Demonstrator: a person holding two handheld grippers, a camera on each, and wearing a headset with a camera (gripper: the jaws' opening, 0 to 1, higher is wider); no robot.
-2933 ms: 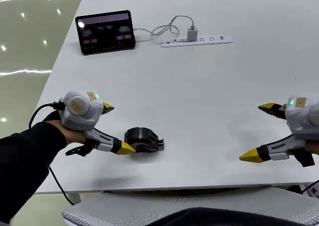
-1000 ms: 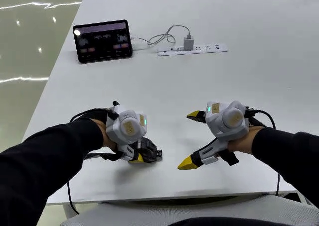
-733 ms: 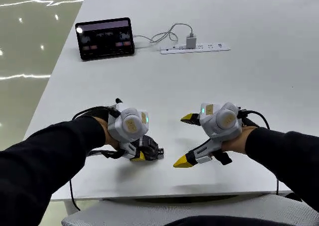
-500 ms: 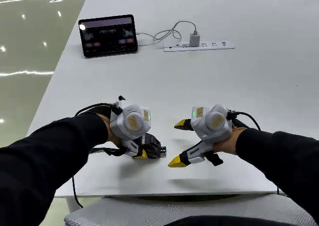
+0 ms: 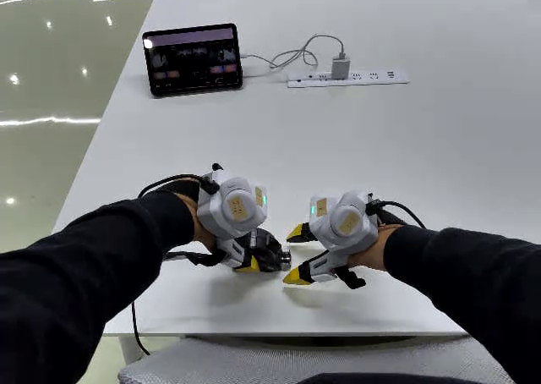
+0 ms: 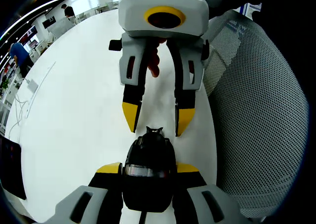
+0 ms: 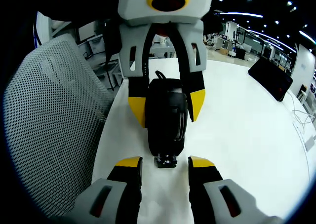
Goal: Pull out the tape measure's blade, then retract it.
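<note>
The right claw (image 5: 295, 255) has come in from far out at 3 o'clock and now sits just beside the tape measure (image 7: 165, 115). Half a second back its yellow tips were short of the case. Now they stand on either side of the blade's hook tab (image 6: 154, 130), spread at a middling width, and there is a gap on each side, so the tab isn't pinched.

The left claw (image 6: 148, 168), which in the earliest frame lay open beside the case, is clamped across the black body. It holds the case steady on the desk (image 5: 406, 164) near the front edge, at about 6 o'clock from the tablet (image 5: 193, 58).

The two claws face each other nose to nose, with the tab pointing towards 3 o'clock in the head view. No blade shows past the case mouth, so the pull-out hasn't begun.

I reckon the approach is done and the next move is to close on the tab. It is a small target, so the jaws must stay square to it or they'll slip off once the spring resists.
</note>
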